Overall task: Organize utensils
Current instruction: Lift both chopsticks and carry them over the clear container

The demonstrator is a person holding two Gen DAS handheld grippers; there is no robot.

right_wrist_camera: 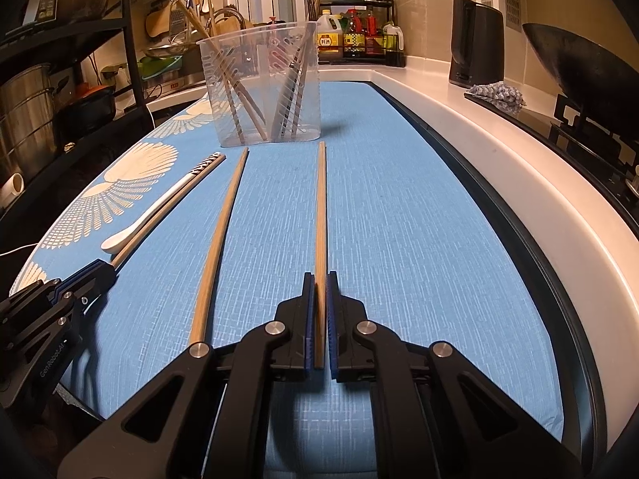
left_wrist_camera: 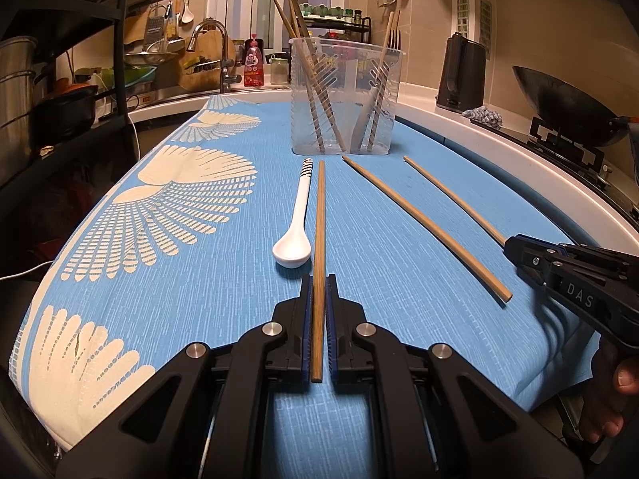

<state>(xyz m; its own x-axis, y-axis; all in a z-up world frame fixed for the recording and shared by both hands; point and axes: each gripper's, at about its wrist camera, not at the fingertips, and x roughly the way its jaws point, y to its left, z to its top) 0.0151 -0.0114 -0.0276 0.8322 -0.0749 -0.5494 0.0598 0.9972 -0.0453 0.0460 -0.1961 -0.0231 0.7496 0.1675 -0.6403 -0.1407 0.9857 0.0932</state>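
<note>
"DAS" on right hand-held gripper (left_wrist_camera: 509, 245)

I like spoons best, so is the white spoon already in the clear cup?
No, the white spoon lies flat on the blue cloth in front of the clear cup, which holds only chopsticks and a fork.

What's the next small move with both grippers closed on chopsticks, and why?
Probably lift both chopsticks off the blue cloth. The left gripper is shut on the chopstick beside the white spoon, the right gripper on the rightmost chopstick, and both sticks lie flat. The clear holder stands just ahead, already holding chopsticks. One loose chopstick lies between them.
</note>
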